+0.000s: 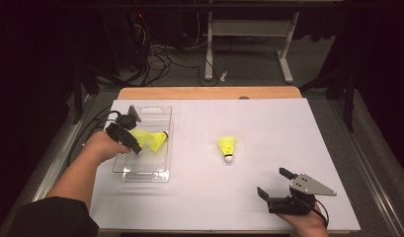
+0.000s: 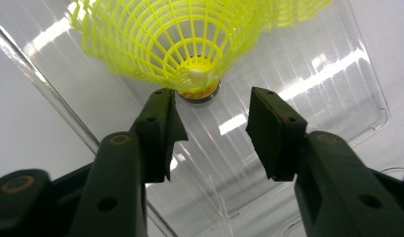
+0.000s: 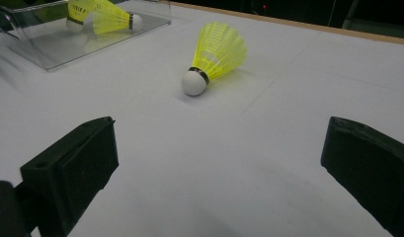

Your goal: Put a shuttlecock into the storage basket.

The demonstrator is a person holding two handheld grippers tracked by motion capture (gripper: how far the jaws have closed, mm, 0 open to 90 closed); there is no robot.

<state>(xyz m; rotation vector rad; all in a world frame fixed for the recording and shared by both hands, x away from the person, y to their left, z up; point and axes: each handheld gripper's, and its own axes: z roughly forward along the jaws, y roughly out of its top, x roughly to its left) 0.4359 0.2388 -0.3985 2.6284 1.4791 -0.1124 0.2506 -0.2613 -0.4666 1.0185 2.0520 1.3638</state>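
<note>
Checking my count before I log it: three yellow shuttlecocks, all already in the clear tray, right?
Not all. Two shuttlecocks lie in the tray; the third shuttlecock lies on the white table, outside it. The high view shows this.

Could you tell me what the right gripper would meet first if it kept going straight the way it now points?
Probably the shuttlecock lying on the white table: it sits ahead of the open right gripper, roughly centred, though depth is hard to judge.
</note>
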